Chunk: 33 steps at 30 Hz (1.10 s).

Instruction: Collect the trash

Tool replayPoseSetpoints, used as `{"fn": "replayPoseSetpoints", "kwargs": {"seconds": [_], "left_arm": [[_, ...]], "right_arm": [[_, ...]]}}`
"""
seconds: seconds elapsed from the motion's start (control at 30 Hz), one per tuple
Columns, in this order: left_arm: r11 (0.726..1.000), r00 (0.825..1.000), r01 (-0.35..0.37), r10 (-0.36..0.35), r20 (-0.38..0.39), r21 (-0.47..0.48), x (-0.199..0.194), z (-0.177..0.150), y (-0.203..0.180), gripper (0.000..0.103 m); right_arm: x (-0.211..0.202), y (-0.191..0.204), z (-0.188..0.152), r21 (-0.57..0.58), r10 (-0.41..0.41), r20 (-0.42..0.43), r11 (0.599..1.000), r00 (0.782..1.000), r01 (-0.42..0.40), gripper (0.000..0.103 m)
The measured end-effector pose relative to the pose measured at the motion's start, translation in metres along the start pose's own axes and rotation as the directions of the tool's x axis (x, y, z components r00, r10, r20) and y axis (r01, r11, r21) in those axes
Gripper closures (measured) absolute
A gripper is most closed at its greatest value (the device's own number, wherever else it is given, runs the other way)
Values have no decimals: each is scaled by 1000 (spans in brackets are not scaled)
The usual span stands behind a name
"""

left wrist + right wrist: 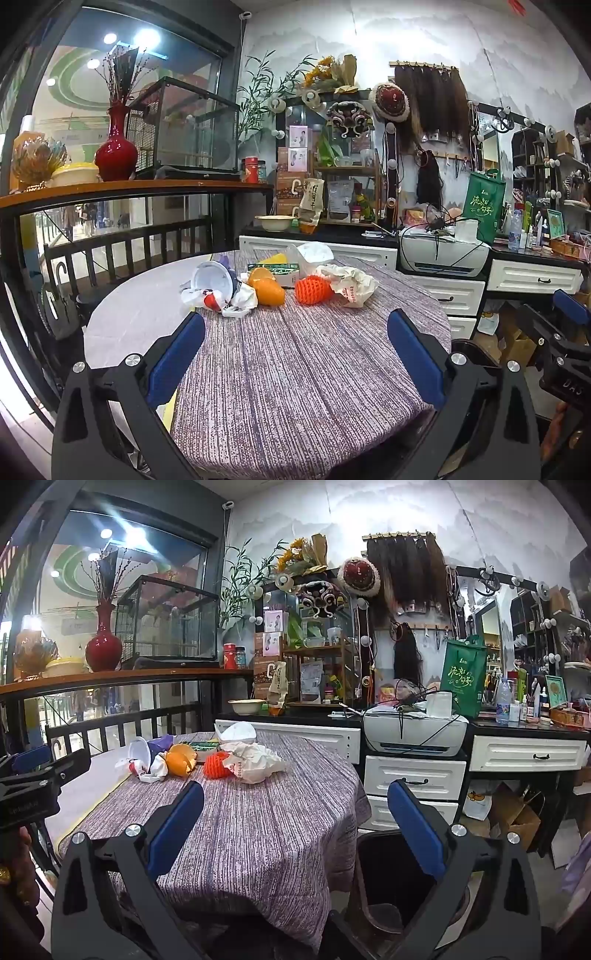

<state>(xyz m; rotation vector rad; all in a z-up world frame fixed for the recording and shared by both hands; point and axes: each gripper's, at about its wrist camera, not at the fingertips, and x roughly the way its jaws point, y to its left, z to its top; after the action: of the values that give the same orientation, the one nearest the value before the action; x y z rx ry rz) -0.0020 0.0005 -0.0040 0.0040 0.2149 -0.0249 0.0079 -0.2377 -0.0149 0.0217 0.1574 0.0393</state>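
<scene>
trash cluster at far side of round table with striped purple cloth (295, 369): crumpled white paper bag (351, 286), orange foam fruit net (314, 290), orange peel (267, 288), tipped white paper cup (212, 278). left gripper (295, 347) jaws wide apart, empty. right gripper (295, 827) likewise, above dark waste bin (384, 878).

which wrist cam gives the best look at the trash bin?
Right wrist view. The dark trash bin sits low beside the table, its open mouth and inside wall visible between the open right claw's fingers. The left wrist view catches only a sliver of its rim past the table edge, behind a finger of the left claw.
</scene>
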Motion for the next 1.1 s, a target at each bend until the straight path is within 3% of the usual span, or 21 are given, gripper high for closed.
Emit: {"fn": "replayPoseSetpoints", "kwargs": {"seconds": [1.1], "left_arm": [[1000, 1000, 1, -1, -5, -1, 0, 2, 3, 5]], "right_arm": [[2, -3, -1, 17, 2, -7, 1000, 1000, -2, 5]]}}
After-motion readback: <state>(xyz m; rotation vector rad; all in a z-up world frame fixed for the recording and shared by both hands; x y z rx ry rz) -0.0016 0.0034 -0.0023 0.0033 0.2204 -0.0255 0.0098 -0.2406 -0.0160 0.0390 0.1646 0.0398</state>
